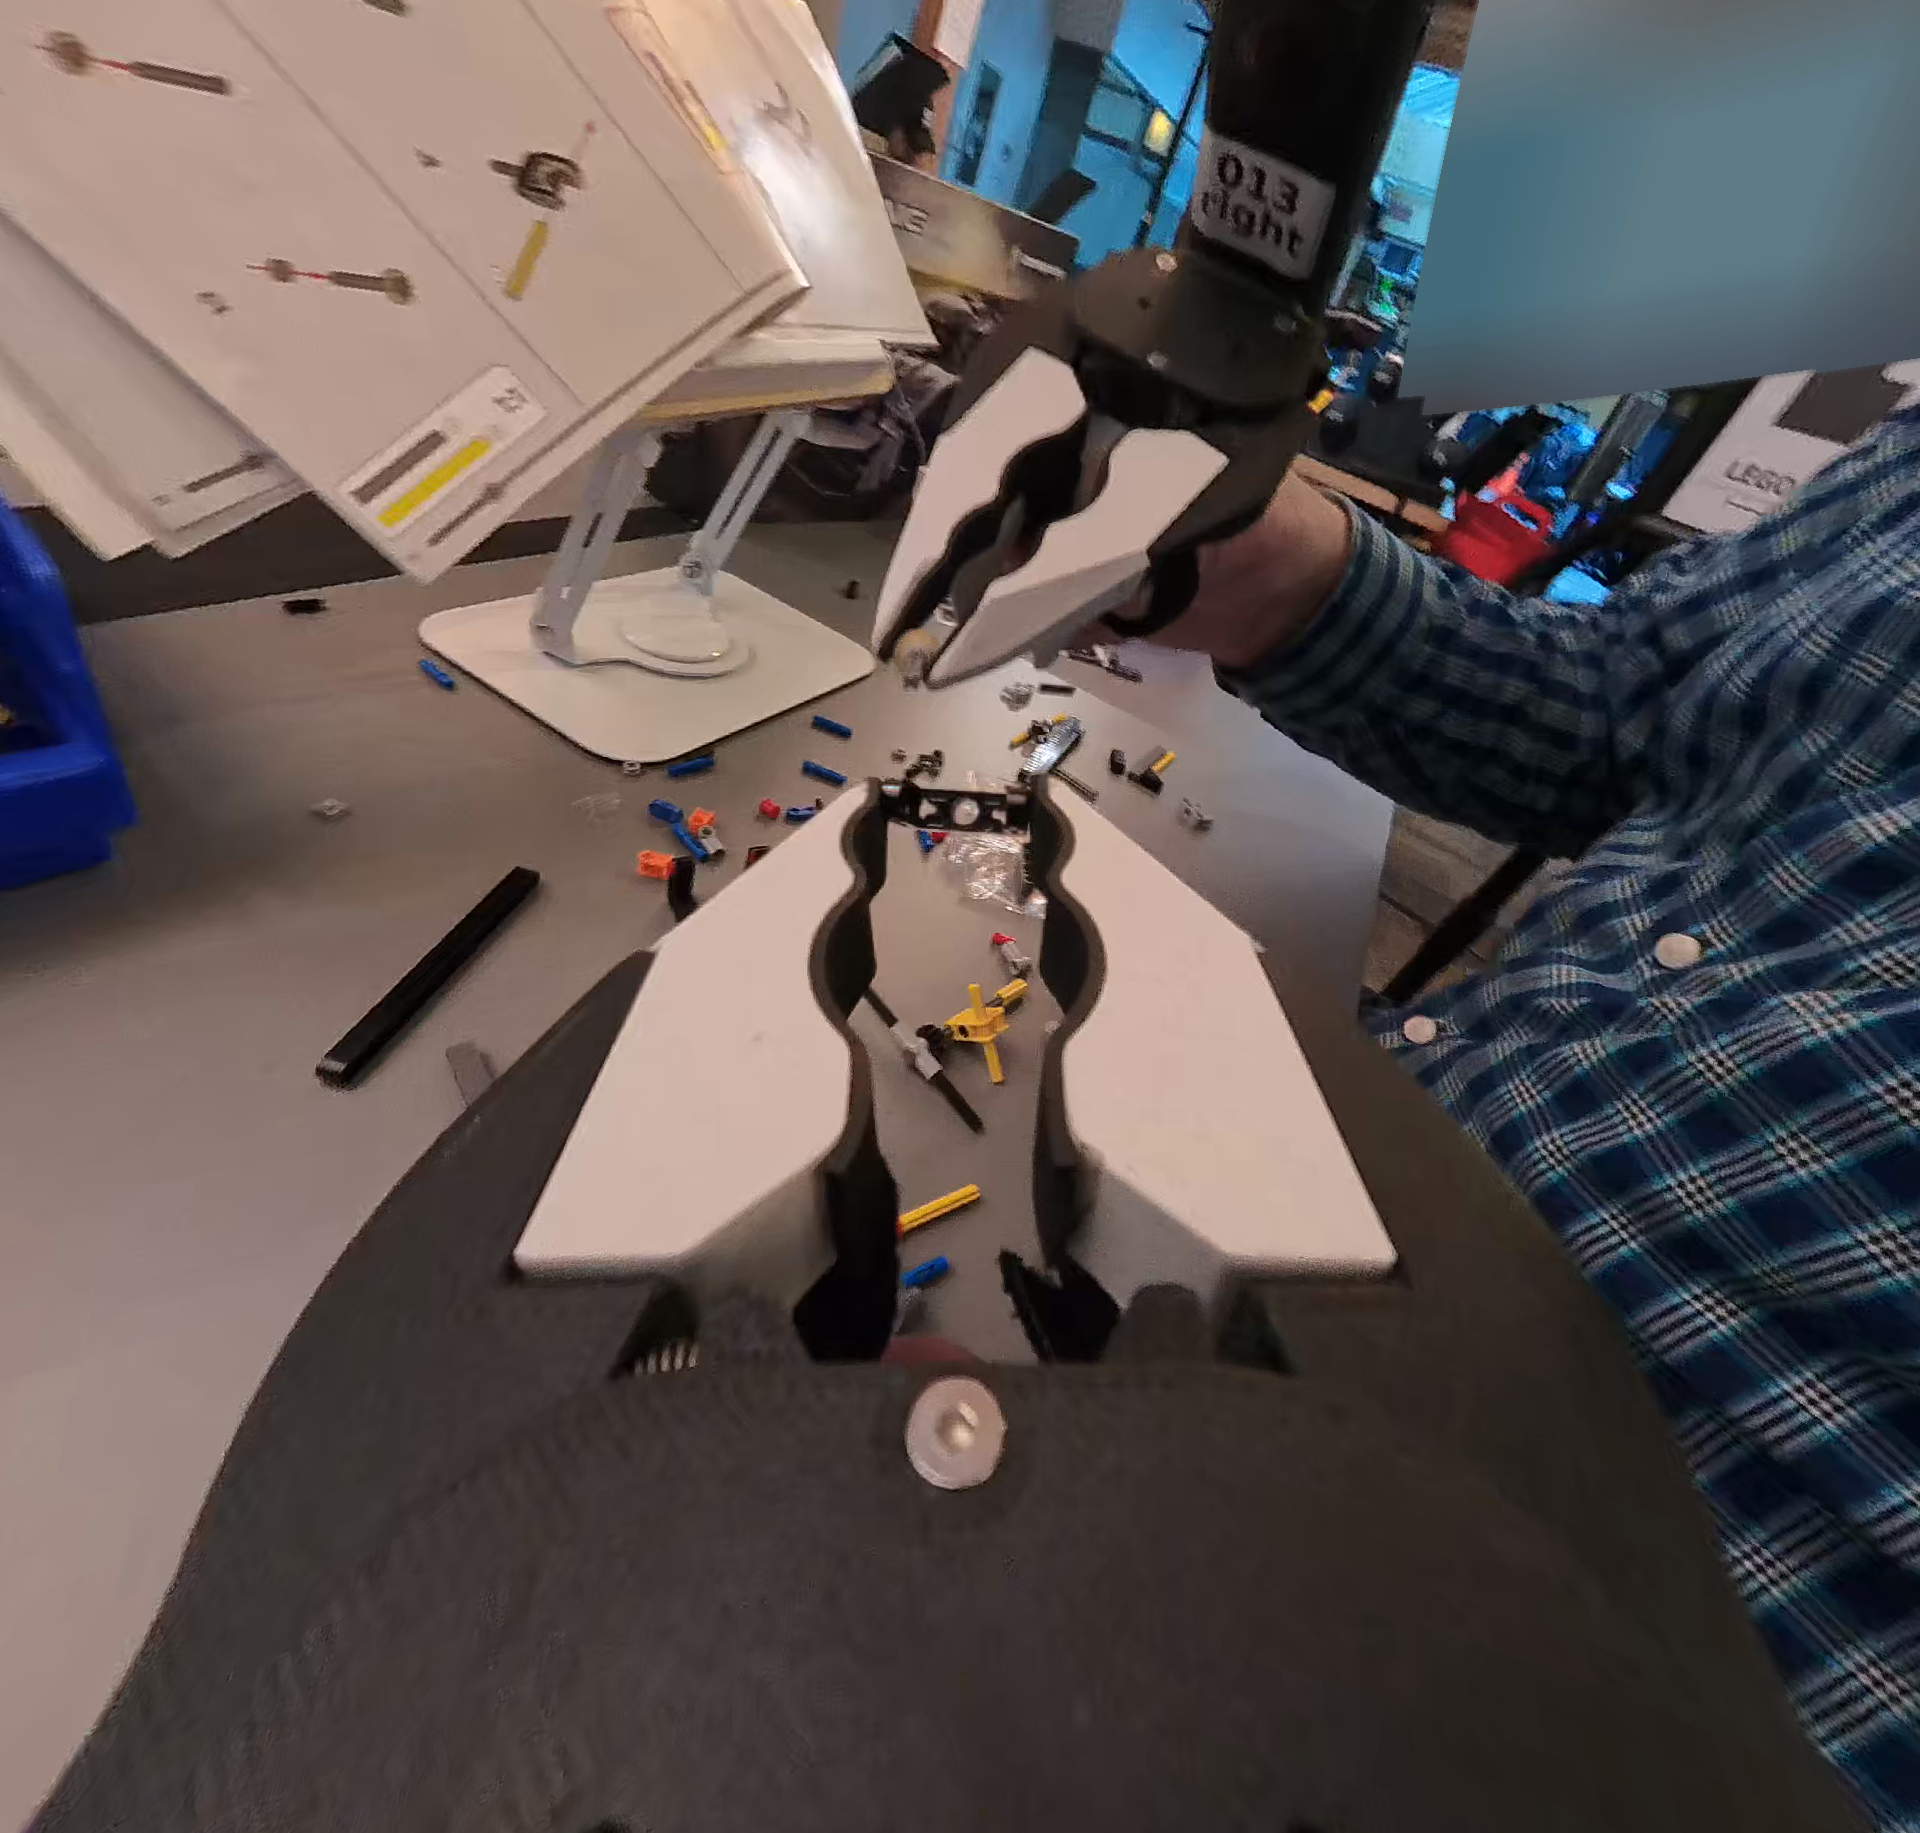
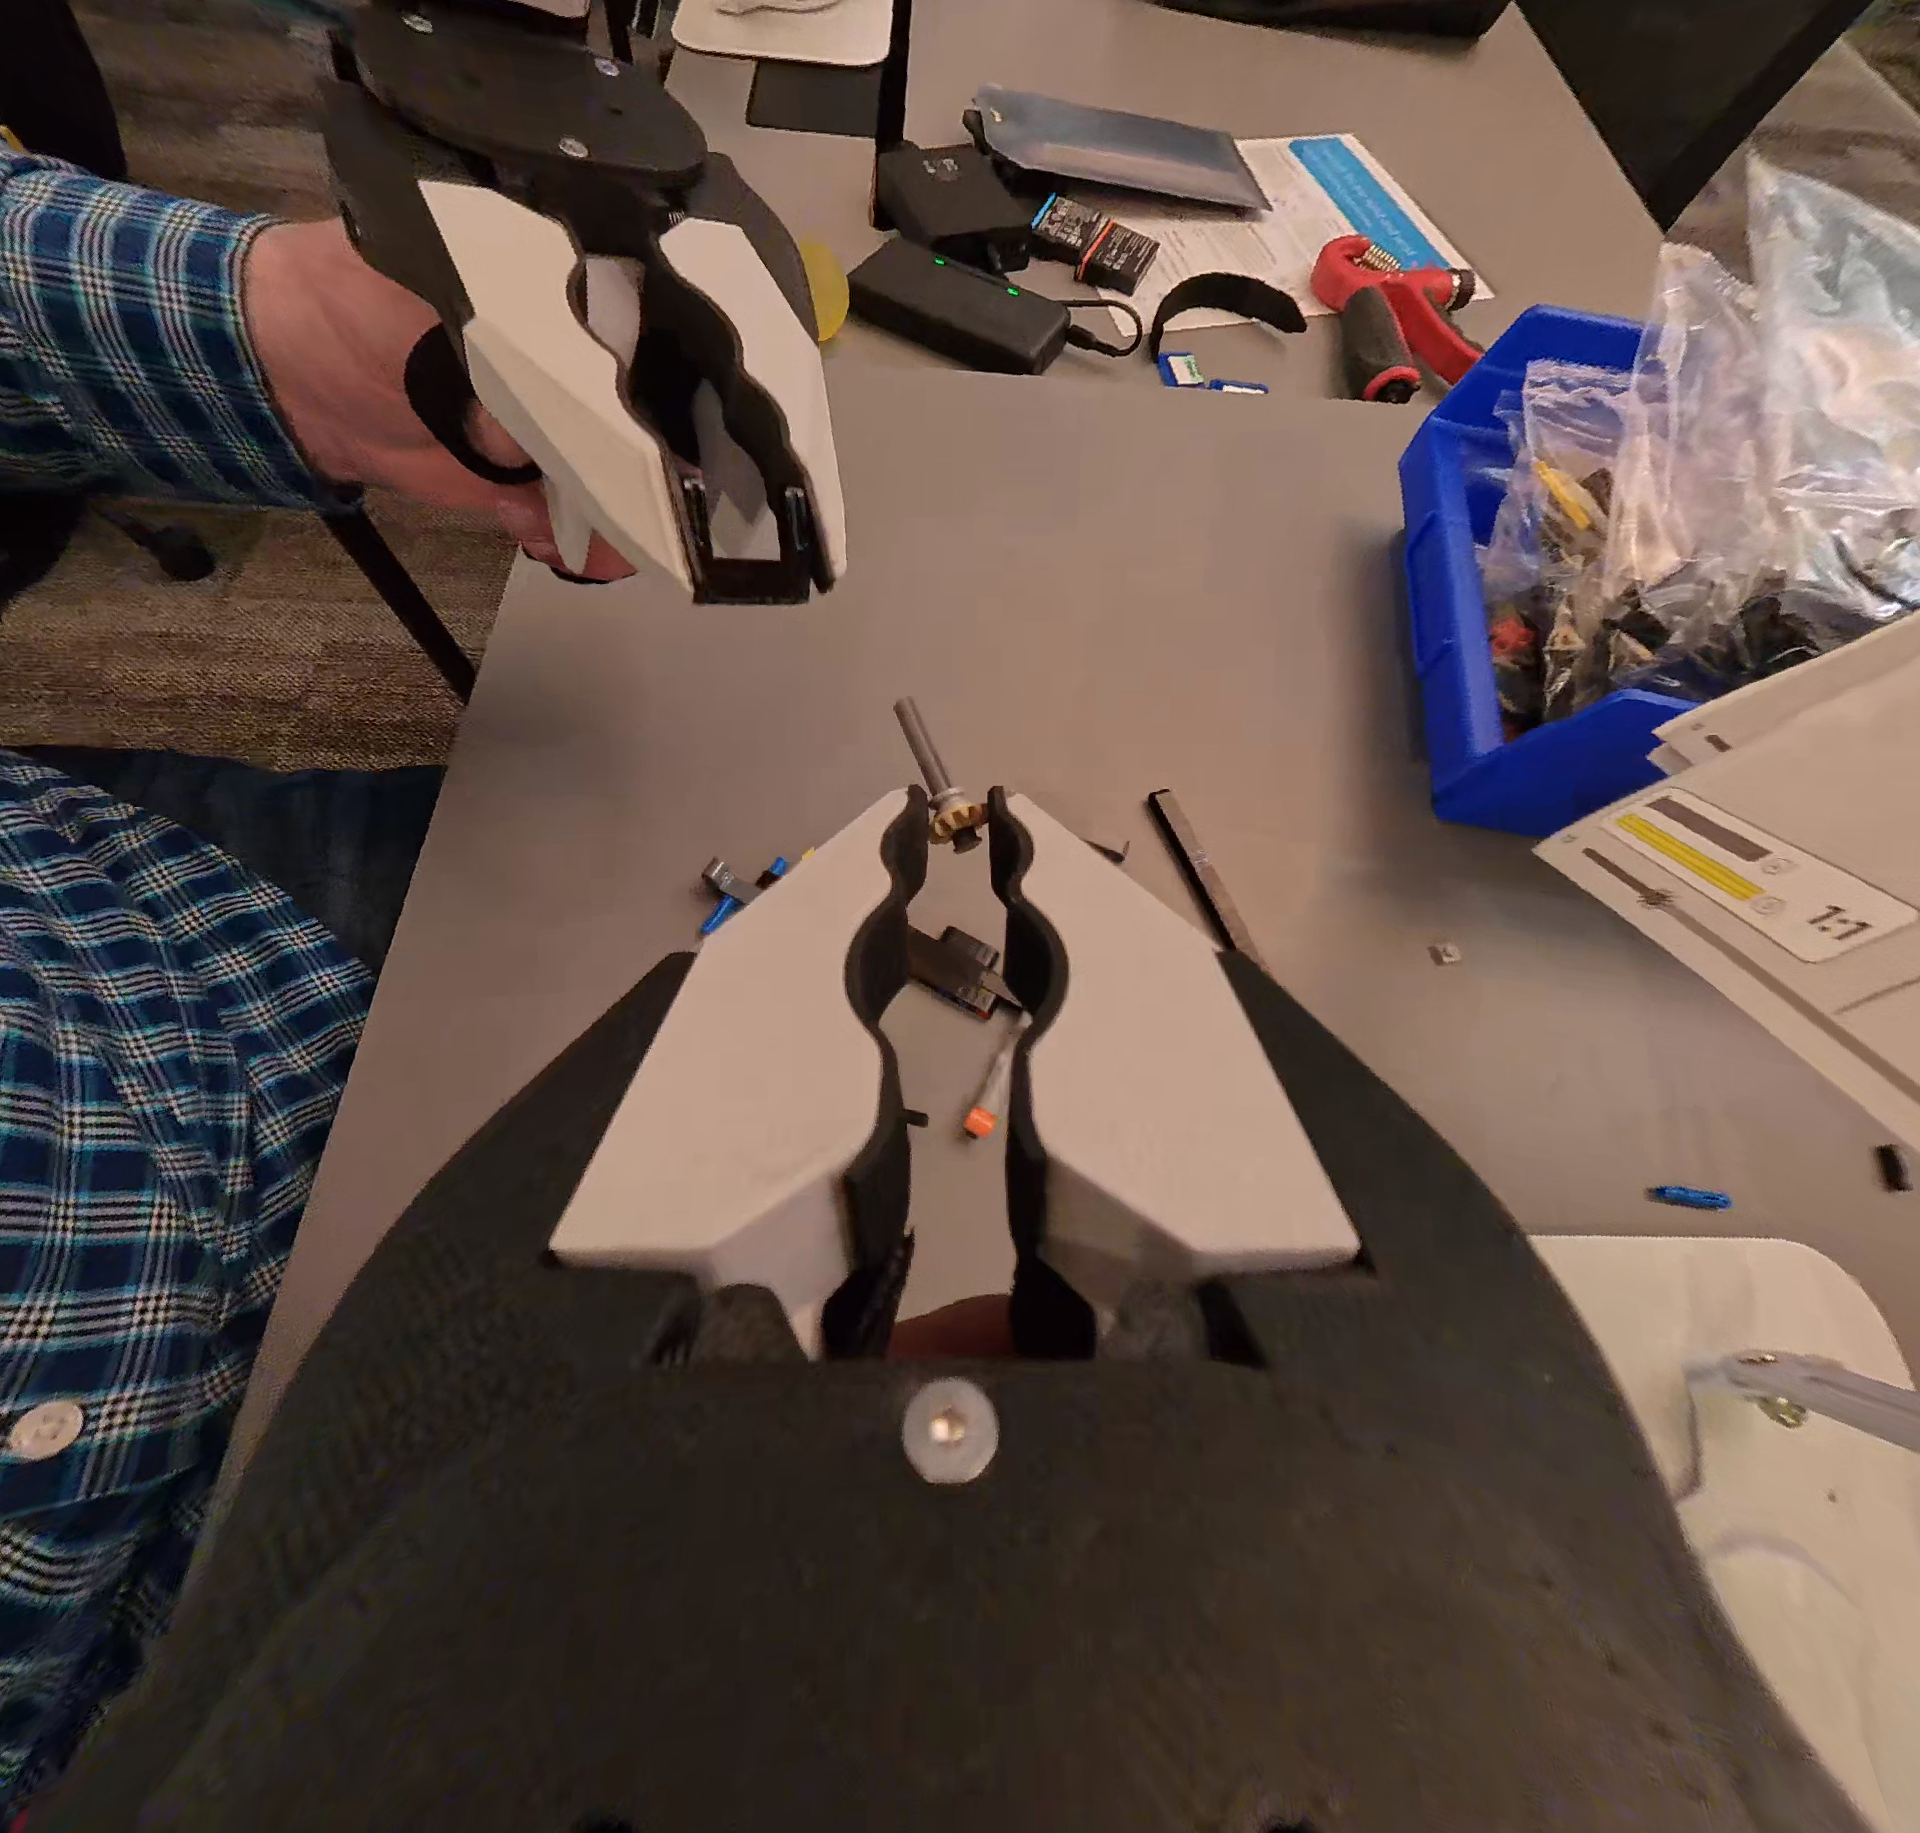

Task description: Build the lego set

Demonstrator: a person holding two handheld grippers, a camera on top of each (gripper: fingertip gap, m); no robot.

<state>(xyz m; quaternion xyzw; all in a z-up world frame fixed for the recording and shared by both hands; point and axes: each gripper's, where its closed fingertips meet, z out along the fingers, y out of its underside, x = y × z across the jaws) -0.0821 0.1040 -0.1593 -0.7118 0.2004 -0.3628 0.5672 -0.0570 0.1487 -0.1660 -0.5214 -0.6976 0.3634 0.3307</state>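
Right wrist view, item one: right gripper [image 2: 954,819], fingers pinched on a tan bevel gear [image 2: 953,824] threaded on a grey axle [image 2: 921,744]. The axle stands out past the fingertips, tilted up and away, clear of the grey table [image 2: 1143,588]. Likely handling: very light, rigid plastic, smooth and prone to slip or twist; the teeth give the pads some purchase, so the gear seems the sound place to hold, leaving the axle end free for insertion.

Item two: left gripper [image 1: 956,809], fingers closed on the two ends of a black frame piece [image 1: 961,809], which spans the gap between the tips. In the right wrist view the same piece appears as an open black rectangle held aloft, well apart from the gear. Judged stiff, light, not fragile; gripping its short ends keeps the centre holes open. One hole appears to hold a pale insert, too small to be sure.

Item three: loose parts on the table below the left gripper, among them blue pins [image 1: 826,771], a yellow cross assembly [image 1: 977,1025] and a clear bag [image 1: 992,864]. All small, easily scattered.

Item four: instruction book [image 1: 343,225], propped on a white stand [image 1: 644,661], open to axle diagrams.

Item five: blue bin [image 2: 1455,578] holding bagged pieces, far right of the table.

Judgement: mating axle to frame calls for square alignment and gentle pressure; a skewed push may pop the gear from the pads.
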